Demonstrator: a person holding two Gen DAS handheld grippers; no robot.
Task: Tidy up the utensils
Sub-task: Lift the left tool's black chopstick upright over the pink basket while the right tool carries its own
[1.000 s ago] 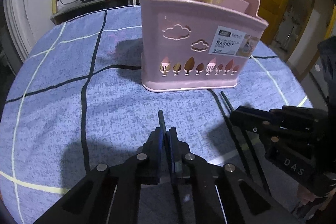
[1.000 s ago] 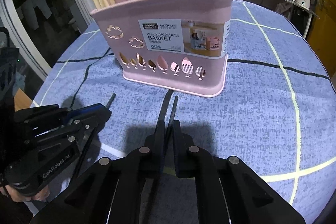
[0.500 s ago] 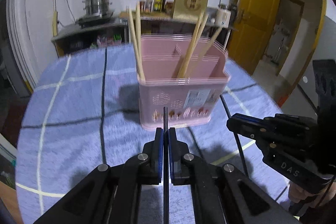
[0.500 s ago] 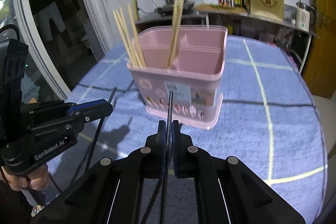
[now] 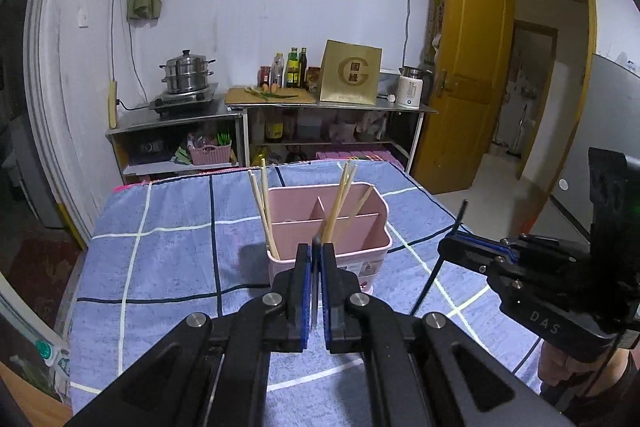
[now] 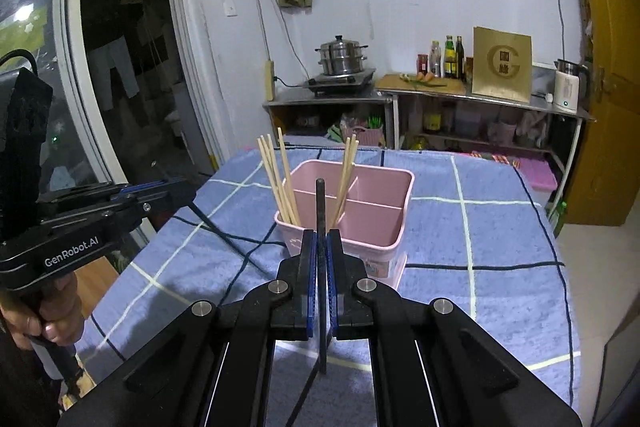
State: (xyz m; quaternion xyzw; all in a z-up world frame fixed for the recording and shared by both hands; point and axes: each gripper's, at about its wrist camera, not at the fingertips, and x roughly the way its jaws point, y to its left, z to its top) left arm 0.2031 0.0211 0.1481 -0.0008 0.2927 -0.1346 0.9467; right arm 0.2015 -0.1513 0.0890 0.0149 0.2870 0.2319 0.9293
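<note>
Left gripper (image 5: 316,253) clamped tight on a black chopstick (image 5: 315,291), right gripper (image 6: 321,239) likewise pinching its own black chopstick (image 6: 320,211), both held above the blue checked tablecloth (image 5: 168,259). Pink divided utensil basket (image 5: 376,215) sits on the cloth just ahead, wooden chopsticks (image 5: 262,211) standing in its left and middle compartments

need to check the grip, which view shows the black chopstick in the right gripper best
The right wrist view. There the black chopstick runs up between the shut right gripper, its tip standing in front of the pink basket. The left wrist view shows it only from the side, as a thin slanted line through that gripper.
</note>
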